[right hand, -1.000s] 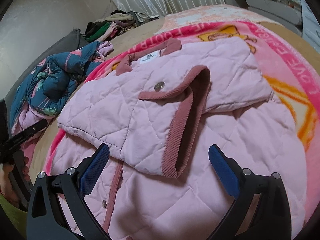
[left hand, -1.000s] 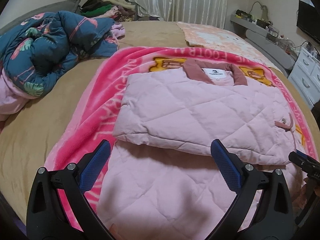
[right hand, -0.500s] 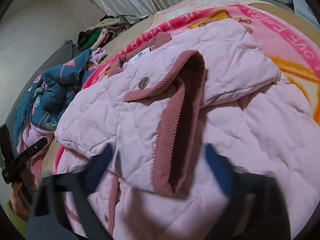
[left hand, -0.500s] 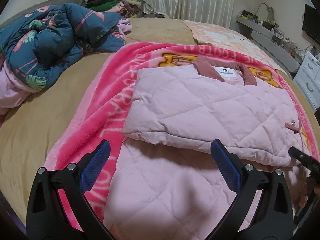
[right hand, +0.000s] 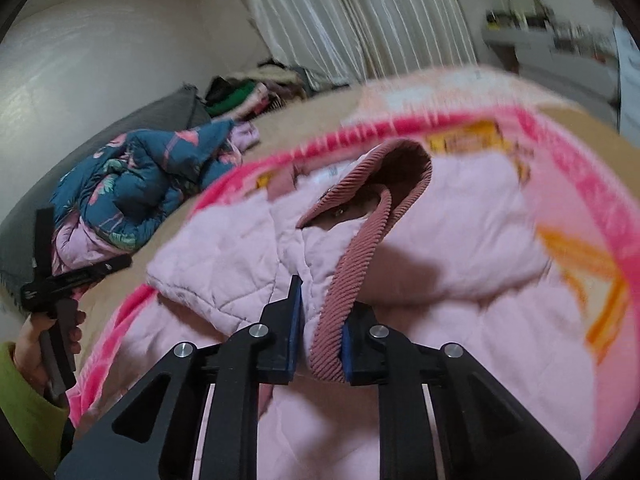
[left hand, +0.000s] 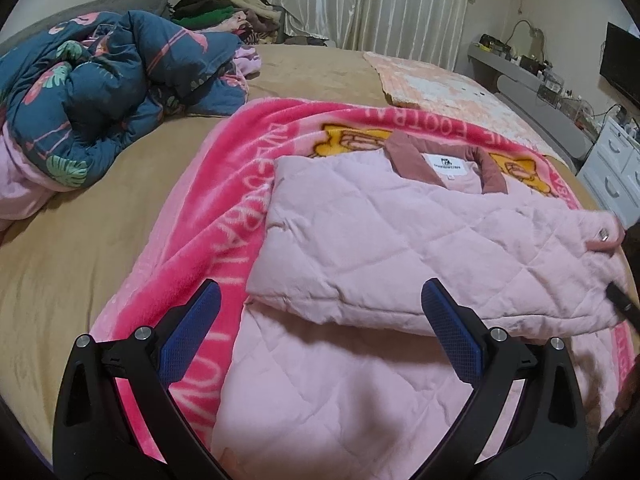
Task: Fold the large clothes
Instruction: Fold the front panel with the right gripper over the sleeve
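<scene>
**Right gripper clamped on jacket cuff, left gripper released**

Centrally placed: pink quilted jacket, partly folded, lying on a bright pink fleece blanket spread over a tan bed. Upper half doubled over the lower half; dusty-rose collar with white label at the far end. Ribbed corduroy cuff of the sleeve lifted clear of the jacket body, arching from the fold down into the gripper, its opening gaping toward the camera, with a snap button inside.

Right gripper: clenched on the cuff trim and adjoining quilted fabric, blue pads pressing from both sides. Seen from the left wrist view only as a dark edge at the right border, beside the raised sleeve end.

Left gripper: released, jaws wide apart, nothing between the blue pads, hovering above the near edge of the blanket and the jacket's lower half. Held by a hand in a green sleeve, as shown at the left of the right wrist view.

Surroundings: navy floral duvet bunched at the left, a heap of clothes behind it, pale curtains, a peach patterned cover at the far right of the bed, white drawers.
</scene>
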A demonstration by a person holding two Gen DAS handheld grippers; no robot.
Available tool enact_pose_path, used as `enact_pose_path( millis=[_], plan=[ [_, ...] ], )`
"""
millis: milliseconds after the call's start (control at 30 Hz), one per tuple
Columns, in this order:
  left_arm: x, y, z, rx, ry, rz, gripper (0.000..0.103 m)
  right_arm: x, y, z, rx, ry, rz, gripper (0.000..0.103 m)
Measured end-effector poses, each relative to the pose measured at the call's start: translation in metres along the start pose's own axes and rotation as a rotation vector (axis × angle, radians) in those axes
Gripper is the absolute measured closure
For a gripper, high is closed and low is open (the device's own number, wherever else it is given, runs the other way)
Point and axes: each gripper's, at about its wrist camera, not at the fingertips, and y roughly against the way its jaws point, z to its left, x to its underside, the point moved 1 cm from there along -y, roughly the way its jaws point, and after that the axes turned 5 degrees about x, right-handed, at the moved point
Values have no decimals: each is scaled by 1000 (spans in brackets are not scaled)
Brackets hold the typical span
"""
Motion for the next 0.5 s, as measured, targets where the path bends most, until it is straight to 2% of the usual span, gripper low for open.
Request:
enact_pose_path(
  millis=[300, 500],
  plan=[
    [-15, -2, -12, 33, -25, -21, 9, -59, 14, 14, 65, 169, -84, 89],
    [-22, -11, -26, 50, -56, -20, 9, -77, 7, 4, 126, 194, -101, 89]
  ],
)
